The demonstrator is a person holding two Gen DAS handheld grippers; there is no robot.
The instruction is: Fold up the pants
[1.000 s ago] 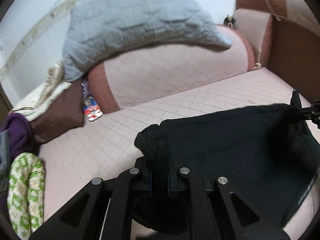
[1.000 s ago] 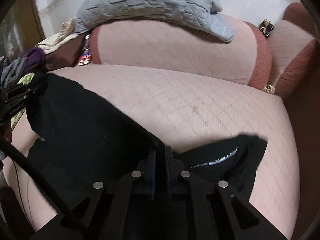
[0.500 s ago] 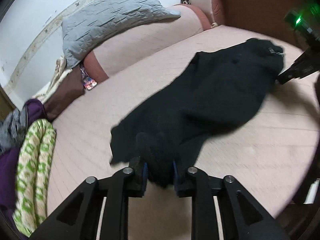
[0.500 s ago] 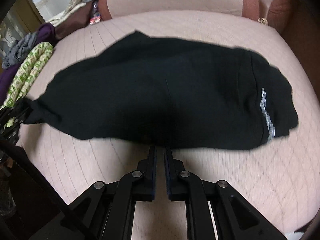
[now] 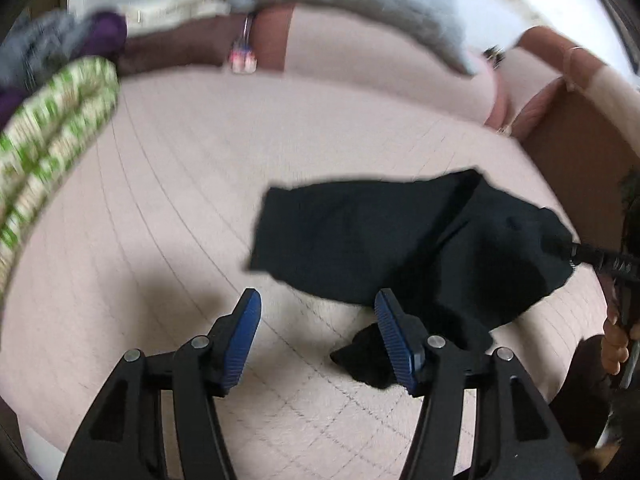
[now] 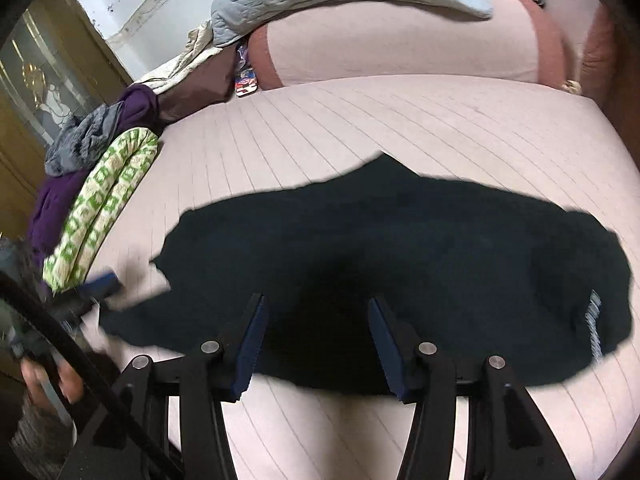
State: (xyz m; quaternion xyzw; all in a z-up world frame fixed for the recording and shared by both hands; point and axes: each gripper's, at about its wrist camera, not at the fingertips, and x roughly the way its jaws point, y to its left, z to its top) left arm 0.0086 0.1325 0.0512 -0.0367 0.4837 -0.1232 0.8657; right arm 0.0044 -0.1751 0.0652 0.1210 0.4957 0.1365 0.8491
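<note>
While both tools hang wide apart and hold nothing, the black pants (image 6: pixel 400 264) lie spread across the near half of a pink quilted sofa seat (image 6: pixel 400 120), running left to right as one long dark shape. The right tool (image 6: pixel 316 336) hovers over the near edge of the cloth, its blue-padded fingers (image 6: pixel 252 344) splayed on either side of the middle. The left tool (image 5: pixel 316 332) sits off the left end of the pants, with one small dark corner of fabric (image 5: pixel 364 360) just beside its right finger. A white printed stripe (image 6: pixel 594 328) marks the right end of the garment.

The far edge looks uneven and the cloth seems doubled in places, so a fold begun now could trap wrinkles or come out crooked. A pinch that takes only the top layer would likely drag the pants askew. A rolled green-and-white cloth (image 6: pixel 104 204) and a purple garment (image 6: pixel 136 108) sit near the left end and could be snagged.
</note>
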